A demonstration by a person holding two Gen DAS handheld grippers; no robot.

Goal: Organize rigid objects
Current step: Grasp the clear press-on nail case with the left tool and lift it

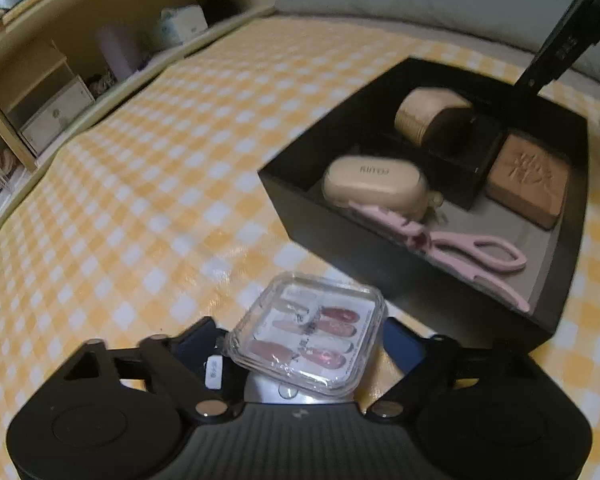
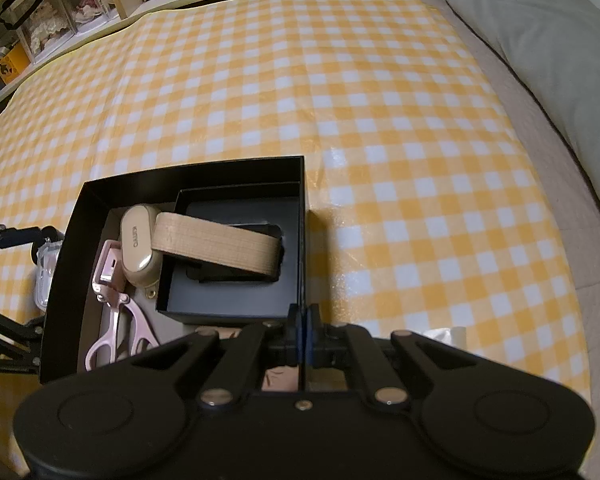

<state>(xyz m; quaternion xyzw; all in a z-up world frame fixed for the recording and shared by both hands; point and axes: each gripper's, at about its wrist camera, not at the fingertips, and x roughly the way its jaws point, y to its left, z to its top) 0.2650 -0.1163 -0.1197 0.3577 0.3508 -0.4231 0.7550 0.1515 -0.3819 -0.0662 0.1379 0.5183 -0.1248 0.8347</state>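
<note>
A clear plastic case of press-on nails (image 1: 308, 336) sits tilted between the fingers of my left gripper (image 1: 302, 330), and both pads touch its sides. The same case (image 2: 44, 276) shows at the left of the black box (image 2: 72, 248) in the right wrist view. My right gripper (image 2: 303, 320) is shut on the box's thin wall at its near right corner. Inside the box (image 1: 332, 240) lie a beige earbud case (image 1: 374, 186), pink scissors (image 1: 460, 252), a tan ridged wooden piece (image 1: 428, 114) across a smaller black inner box (image 2: 228, 296), and a brown carved block (image 1: 526, 180).
The box stands on a yellow-and-white checked cloth (image 2: 340, 80) spread over a bed. A grey pillow (image 2: 540, 40) lies at the right. Wooden shelves (image 1: 48, 92) with small drawers and clutter run along the far edge of the cloth.
</note>
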